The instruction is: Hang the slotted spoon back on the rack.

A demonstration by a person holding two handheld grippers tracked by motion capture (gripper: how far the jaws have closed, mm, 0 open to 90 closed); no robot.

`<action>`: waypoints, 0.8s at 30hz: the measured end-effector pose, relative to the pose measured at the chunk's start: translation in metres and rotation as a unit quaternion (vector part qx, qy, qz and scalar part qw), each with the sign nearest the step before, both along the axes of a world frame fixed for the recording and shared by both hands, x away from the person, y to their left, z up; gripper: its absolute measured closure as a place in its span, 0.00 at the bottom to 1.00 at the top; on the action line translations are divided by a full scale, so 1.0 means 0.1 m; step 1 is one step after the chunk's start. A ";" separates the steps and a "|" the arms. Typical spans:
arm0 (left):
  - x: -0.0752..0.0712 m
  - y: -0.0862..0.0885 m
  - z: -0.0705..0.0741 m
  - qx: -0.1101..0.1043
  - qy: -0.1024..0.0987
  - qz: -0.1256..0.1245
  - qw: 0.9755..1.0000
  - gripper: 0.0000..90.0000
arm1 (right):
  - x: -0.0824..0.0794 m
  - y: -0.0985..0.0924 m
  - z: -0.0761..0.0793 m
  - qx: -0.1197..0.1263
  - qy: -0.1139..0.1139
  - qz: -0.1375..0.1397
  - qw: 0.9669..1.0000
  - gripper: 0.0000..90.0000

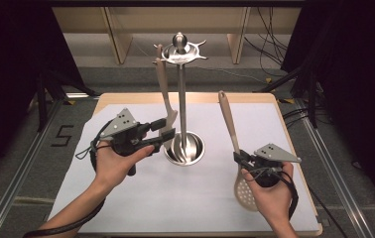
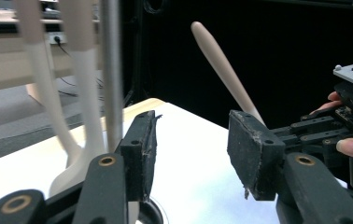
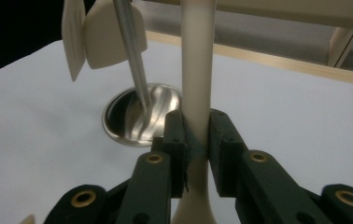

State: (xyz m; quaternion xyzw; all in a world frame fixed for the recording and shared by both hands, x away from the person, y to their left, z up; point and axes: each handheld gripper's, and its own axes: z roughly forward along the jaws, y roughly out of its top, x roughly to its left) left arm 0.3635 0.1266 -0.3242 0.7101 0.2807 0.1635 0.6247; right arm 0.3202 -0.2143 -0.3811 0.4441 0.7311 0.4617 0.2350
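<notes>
Hanging step: right gripper (image 1: 238, 157) jaws clamped the beige slotted spoon (image 1: 236, 148); keep handle upright toward steel rack (image 1: 181, 49).
Left gripper (image 1: 167, 130): jaws stood apart, empty.

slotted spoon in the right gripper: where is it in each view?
High view: slotted spoon right of centre, handle up, head by the hand.
Left gripper view: its handle centre right, slanting.
Right gripper view: handle upright at centre, clamped.
Shared landmark: steel stand.

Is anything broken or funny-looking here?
Nothing is broken or spilled. The slotted spoon is off the metal rack, clamped in the right gripper. The left gripper's pads look frayed.
</notes>
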 end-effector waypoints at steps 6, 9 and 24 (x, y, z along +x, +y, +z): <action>0.01 -0.18 0.03 0.005 0.007 -0.021 1.000 0.57 | -0.06 0.11 0.05 0.003 -0.009 0.008 1.000 0.88; 0.02 -0.28 0.05 0.011 0.007 -0.033 0.999 0.57 | -0.09 0.16 0.08 0.003 -0.013 0.012 1.000 0.88; 0.04 -0.58 0.02 0.013 0.027 -0.055 0.998 0.55 | -0.16 0.37 0.13 -0.006 -0.030 0.046 0.998 0.88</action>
